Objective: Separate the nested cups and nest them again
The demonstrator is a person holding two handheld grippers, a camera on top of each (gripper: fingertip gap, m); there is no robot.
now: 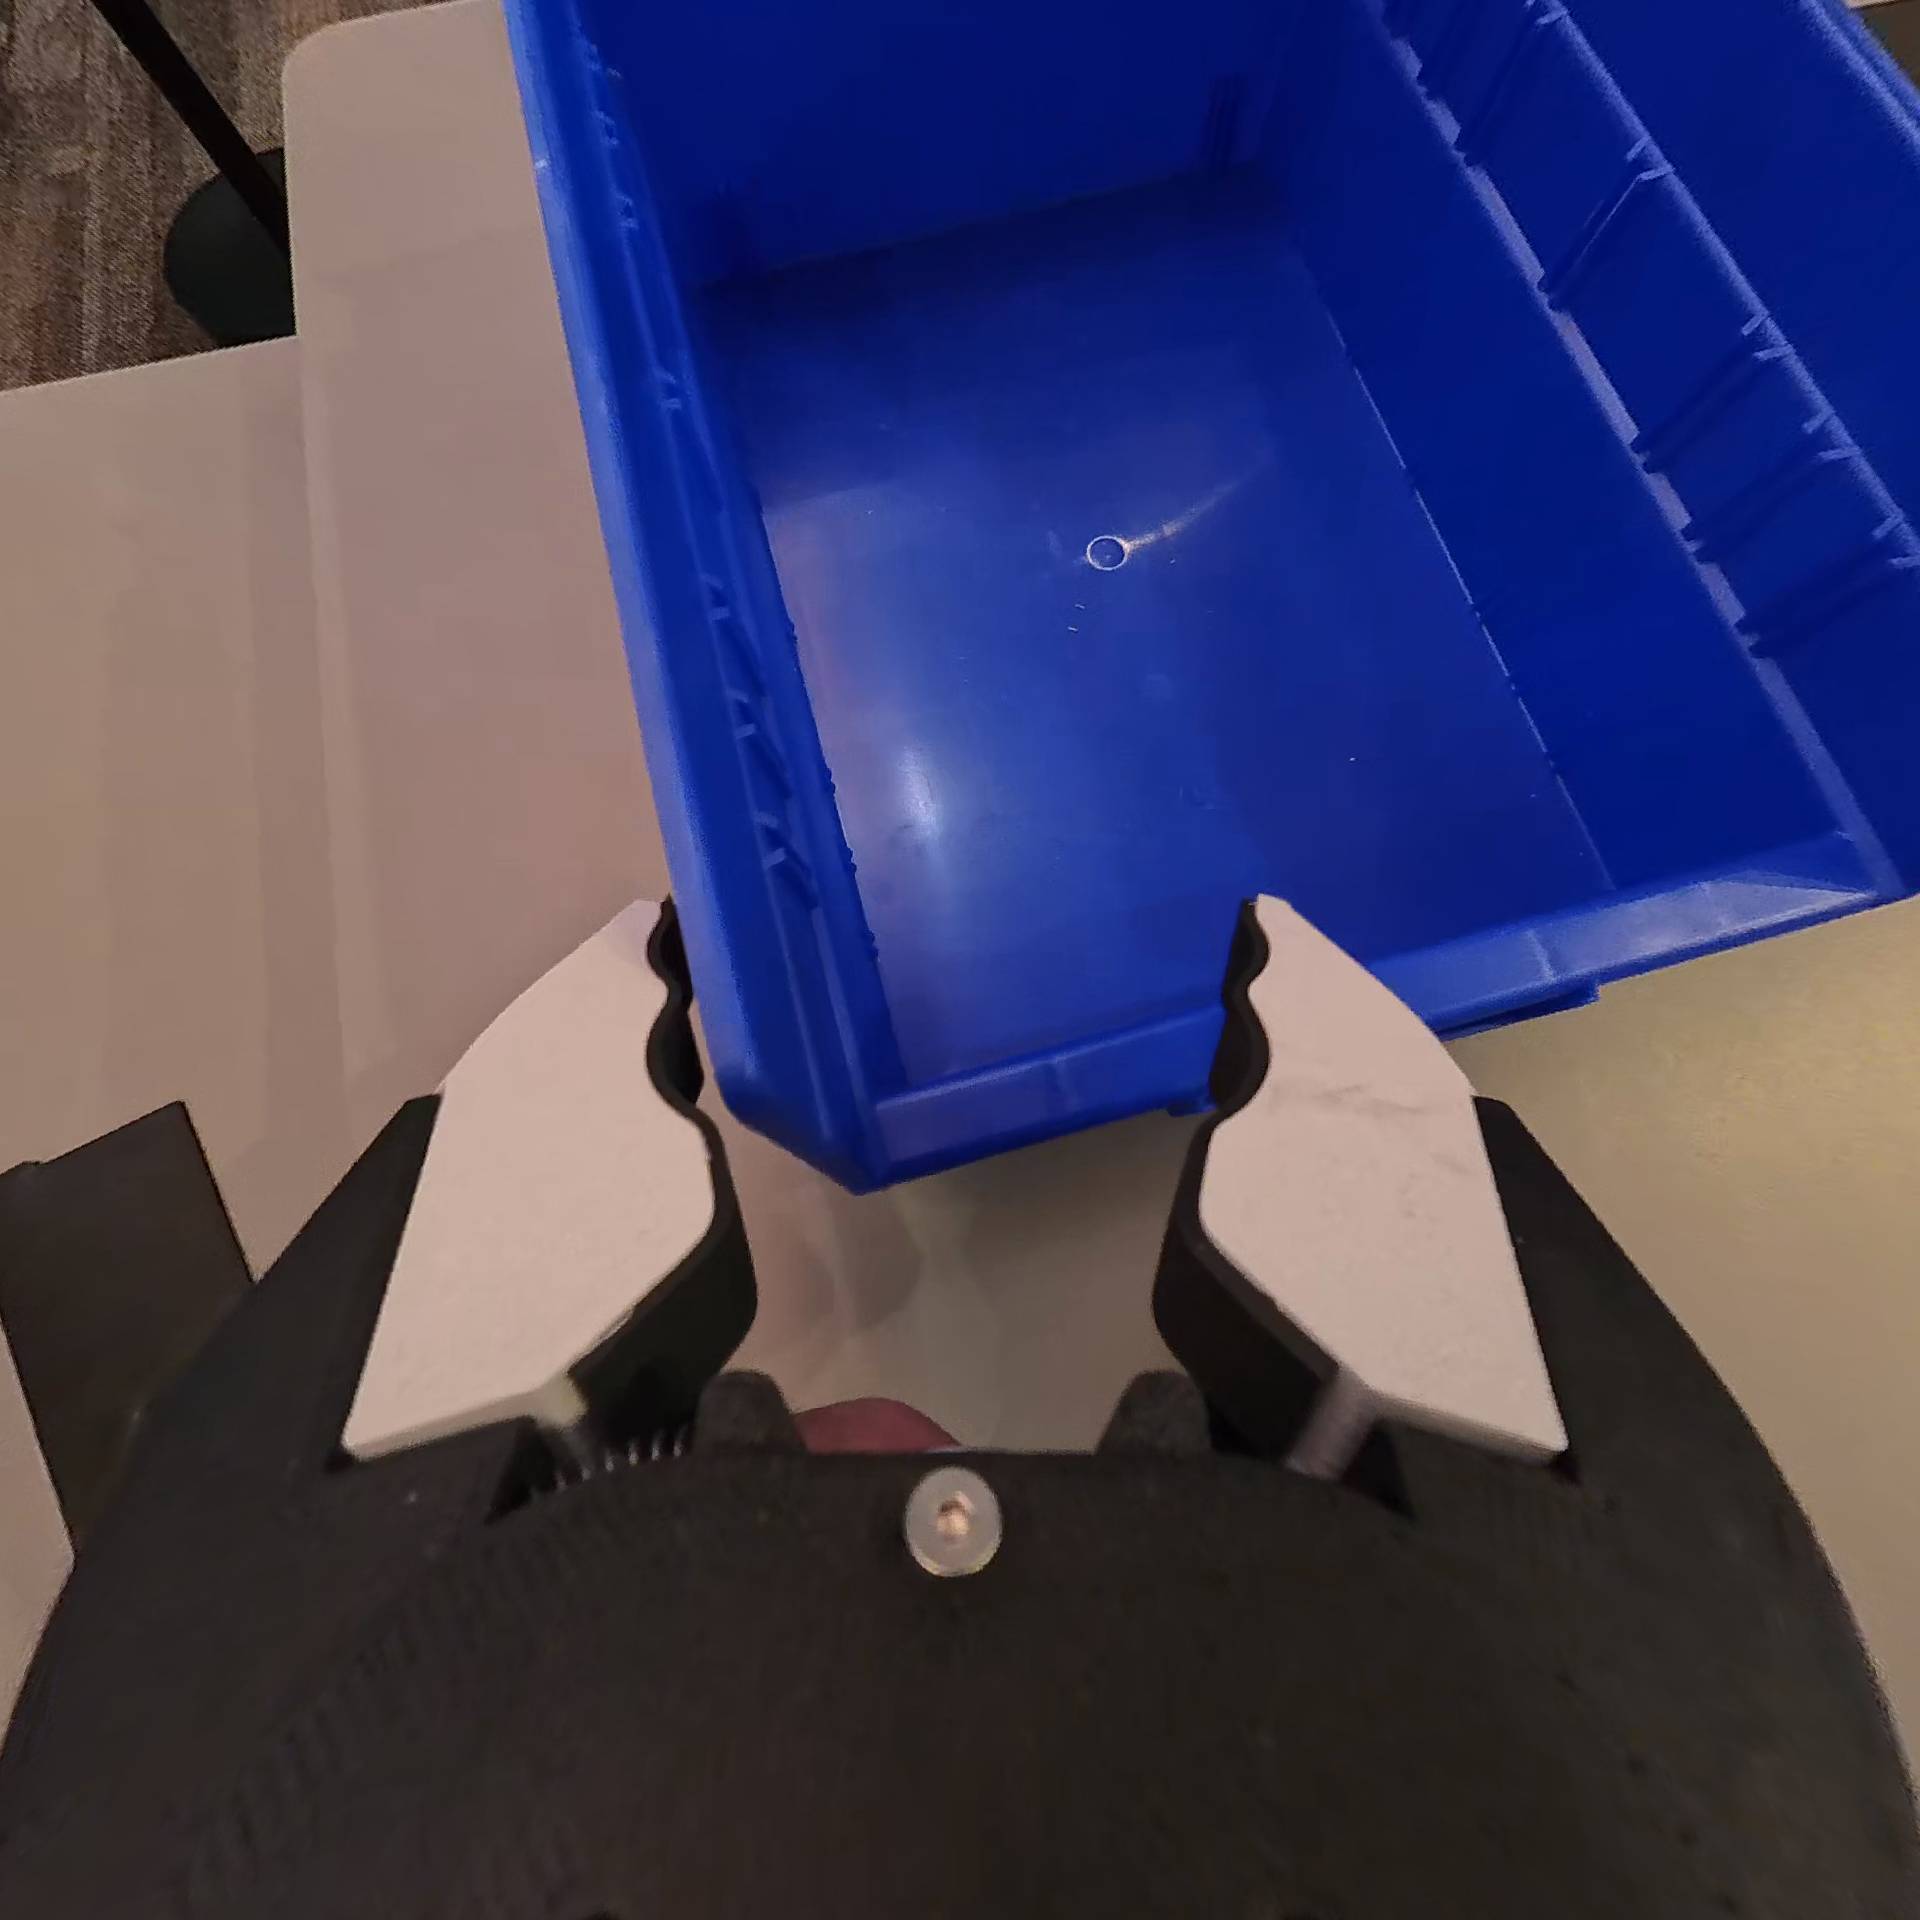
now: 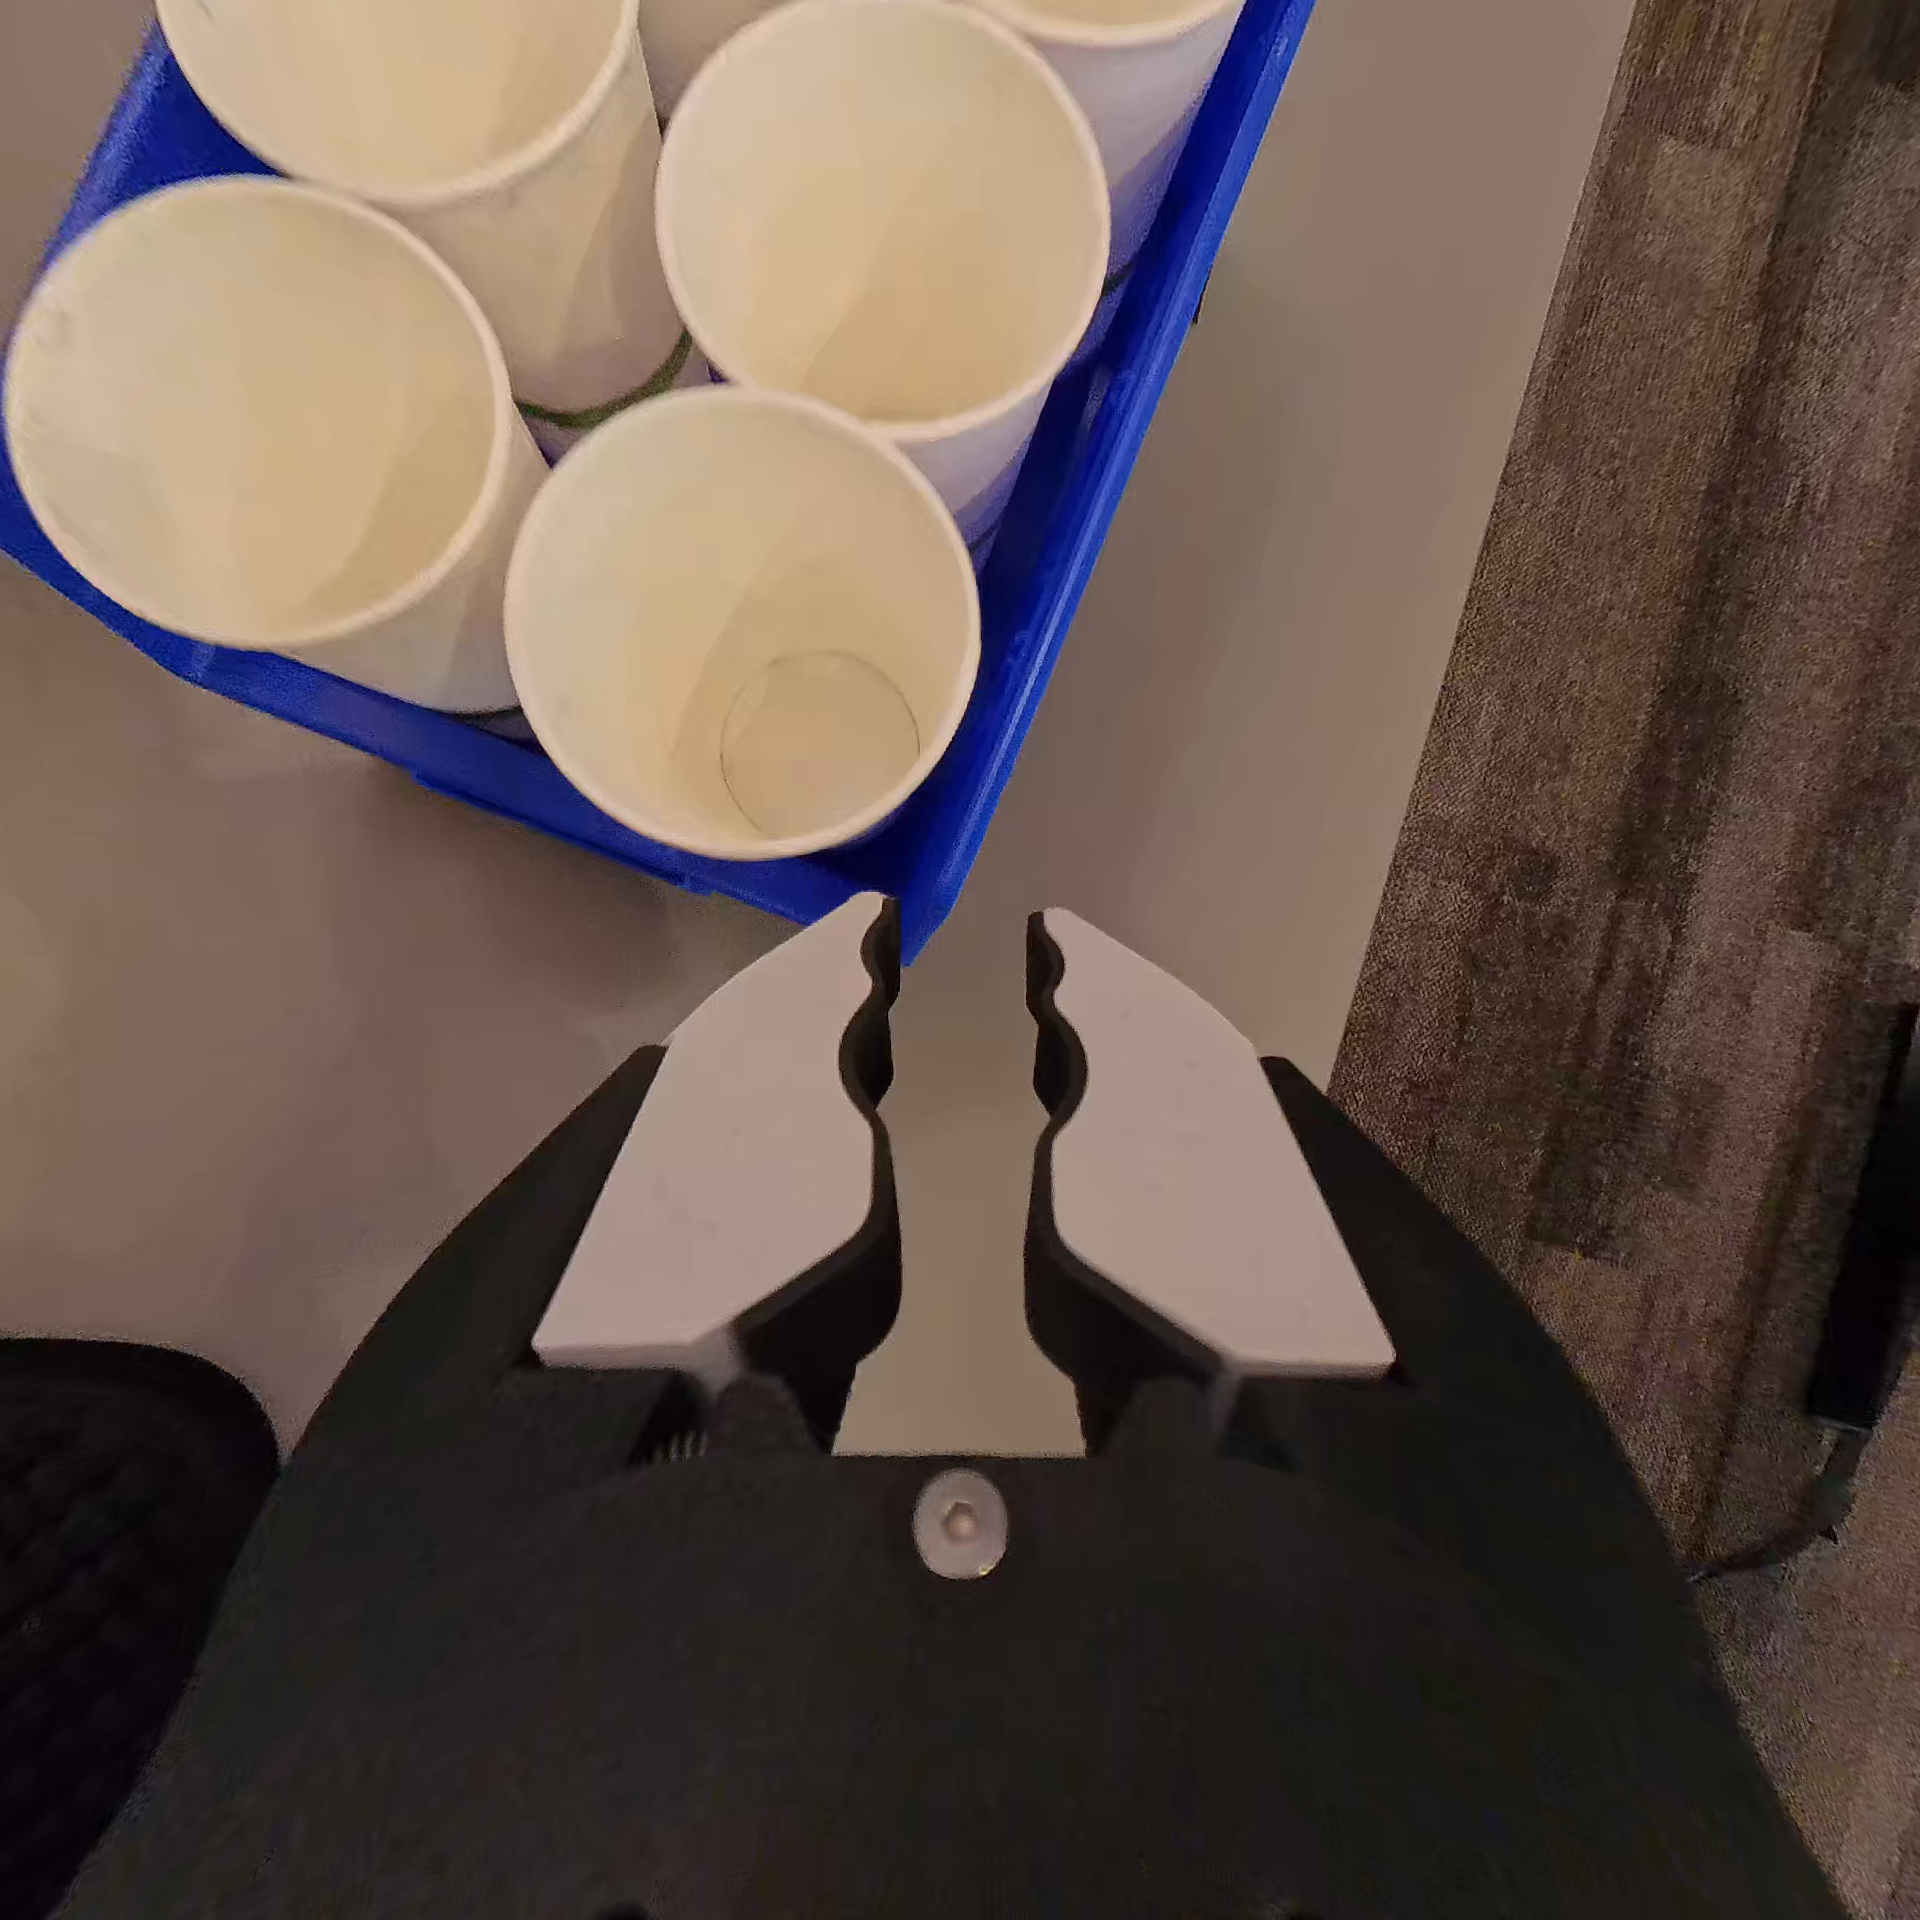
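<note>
Two hand-held grippers of matching build: on the left gripper (image 1: 956, 914), a broad black body of grainy, layered plastic carries two pale grey fingers (image 1: 561, 1174) lined with wavy black pads, a silver screw (image 1: 952, 1524) set centrally behind them and a small coil spring (image 1: 634, 1449) at one finger's base. The right gripper (image 2: 961, 920) shows the same grey fingers (image 2: 1174, 1153), black scalloped pads and central silver screw (image 2: 960, 1525).
</note>
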